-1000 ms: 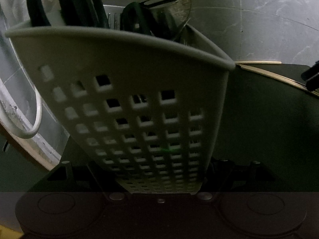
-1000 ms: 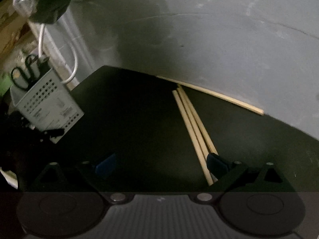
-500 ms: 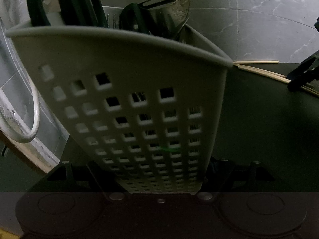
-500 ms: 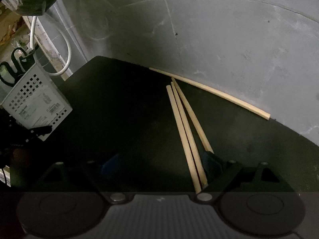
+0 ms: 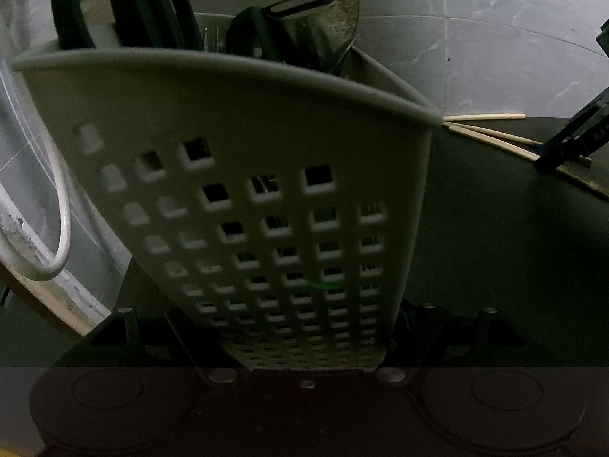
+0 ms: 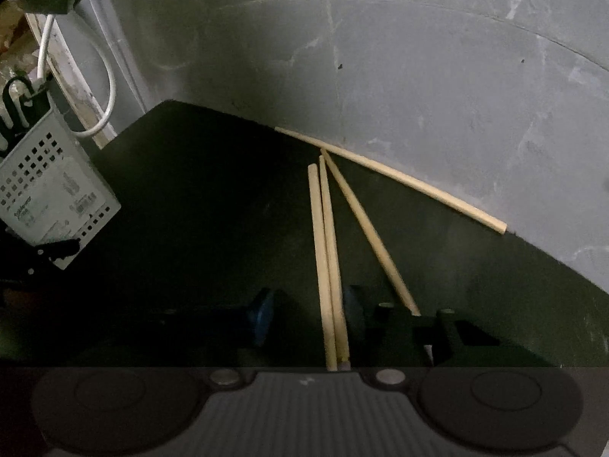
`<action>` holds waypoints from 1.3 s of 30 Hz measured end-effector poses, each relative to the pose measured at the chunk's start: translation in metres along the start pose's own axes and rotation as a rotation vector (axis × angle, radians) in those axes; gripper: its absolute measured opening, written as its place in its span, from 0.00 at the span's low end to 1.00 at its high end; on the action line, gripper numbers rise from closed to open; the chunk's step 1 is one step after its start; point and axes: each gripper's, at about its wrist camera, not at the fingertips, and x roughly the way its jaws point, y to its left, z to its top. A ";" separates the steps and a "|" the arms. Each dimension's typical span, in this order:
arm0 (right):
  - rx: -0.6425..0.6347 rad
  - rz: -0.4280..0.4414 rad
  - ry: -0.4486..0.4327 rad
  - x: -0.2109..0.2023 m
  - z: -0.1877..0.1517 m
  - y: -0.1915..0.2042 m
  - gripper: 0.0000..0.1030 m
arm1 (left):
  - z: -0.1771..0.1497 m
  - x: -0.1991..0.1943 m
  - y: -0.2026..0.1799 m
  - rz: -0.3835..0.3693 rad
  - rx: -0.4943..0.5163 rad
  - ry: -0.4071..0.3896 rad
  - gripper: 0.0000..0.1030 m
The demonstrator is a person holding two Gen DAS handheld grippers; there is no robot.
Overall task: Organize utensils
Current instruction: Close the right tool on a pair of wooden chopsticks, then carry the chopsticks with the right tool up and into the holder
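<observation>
My left gripper (image 5: 304, 327) is shut on a white perforated utensil caddy (image 5: 243, 160), held tilted; its fingers are mostly hidden behind it. Black scissor handles (image 5: 125, 7) and a metal utensil (image 5: 327, 19) stick out of the top. In the right wrist view the caddy (image 6: 49, 186) hangs at the left. My right gripper (image 6: 307, 314) is low over the dark table (image 6: 209, 209), its jaws closing around a pair of wooden chopsticks (image 6: 325, 247). The chopsticks lie against the right pad; the left pad (image 6: 260, 316) is still apart. A third chopstick (image 6: 369, 236) lies just outside the right finger.
A fourth chopstick (image 6: 399, 182) lies along the table's far edge against the grey marbled surface (image 6: 418, 57). A white cable (image 6: 102, 114) loops behind the caddy at the left. From the left wrist view the chopsticks (image 5: 491, 135) and the right gripper's finger (image 5: 571, 141) show at the right.
My right gripper's jaws have narrowed from wide open, and two chopsticks now lie between them. The left gripper and caddy have stayed put.
</observation>
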 end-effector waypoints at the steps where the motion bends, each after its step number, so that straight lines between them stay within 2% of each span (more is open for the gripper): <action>1: 0.007 -0.004 0.004 -0.001 -0.001 0.003 0.41 | 0.000 0.000 0.000 -0.002 0.002 -0.001 0.78; 3: 0.020 -0.004 0.011 -0.002 -0.004 0.012 0.32 | 0.000 0.000 0.001 -0.006 0.005 -0.002 0.78; 5: 0.034 -0.009 0.013 -0.002 -0.006 0.020 0.19 | 0.000 0.001 0.001 -0.010 0.010 -0.004 0.78; 10: 0.100 -0.036 0.008 -0.001 -0.010 0.042 0.14 | -0.004 0.003 0.005 -0.026 0.026 -0.013 0.78; 15: 0.117 -0.011 0.022 0.002 -0.013 0.069 0.13 | -0.008 0.004 0.007 -0.044 0.048 -0.018 0.78; 21: 0.156 -0.028 0.035 0.007 -0.010 0.102 0.15 | -0.013 0.006 0.013 -0.070 0.062 -0.031 0.77; 25: 0.166 -0.044 0.049 0.012 0.002 0.113 0.34 | -0.017 0.008 0.015 -0.077 0.073 -0.042 0.77; 27: 0.171 -0.056 0.057 0.016 0.010 0.113 0.35 | -0.018 0.009 0.015 -0.082 0.076 -0.046 0.77; 34: 0.149 -0.115 0.113 0.028 0.032 0.117 0.33 | -0.026 0.012 0.015 -0.090 0.090 -0.054 0.77; 36: 0.118 -0.155 0.128 0.030 0.034 0.126 0.24 | -0.027 0.013 0.015 -0.092 0.090 -0.056 0.77; 37: 0.109 -0.171 0.132 0.030 0.034 0.129 0.16 | -0.028 0.014 0.015 -0.093 0.092 -0.057 0.77; 39: 0.110 -0.186 0.137 0.030 0.034 0.134 0.14 | -0.030 0.015 0.016 -0.095 0.093 -0.059 0.77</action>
